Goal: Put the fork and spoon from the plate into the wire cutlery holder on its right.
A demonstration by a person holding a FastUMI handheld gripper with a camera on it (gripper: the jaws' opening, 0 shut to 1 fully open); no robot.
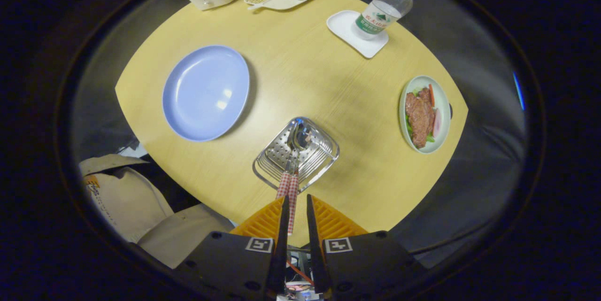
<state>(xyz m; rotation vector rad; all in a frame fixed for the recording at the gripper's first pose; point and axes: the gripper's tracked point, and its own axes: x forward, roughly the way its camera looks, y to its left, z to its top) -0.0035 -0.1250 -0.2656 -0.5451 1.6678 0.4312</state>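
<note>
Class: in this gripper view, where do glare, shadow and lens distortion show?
Gripper view: glare patches on the blue plate and inside the wire cutlery holder; soft shadow right of the plate; fisheye bends the table edges; gripper fingers slightly apart around the checked cutlery handles.

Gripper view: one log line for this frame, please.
gripper: fingers narrowly apart around checked handles, grip unclear | fork and spoon: heads in wire cutlery holder | blue plate: bare, left of holder
</note>
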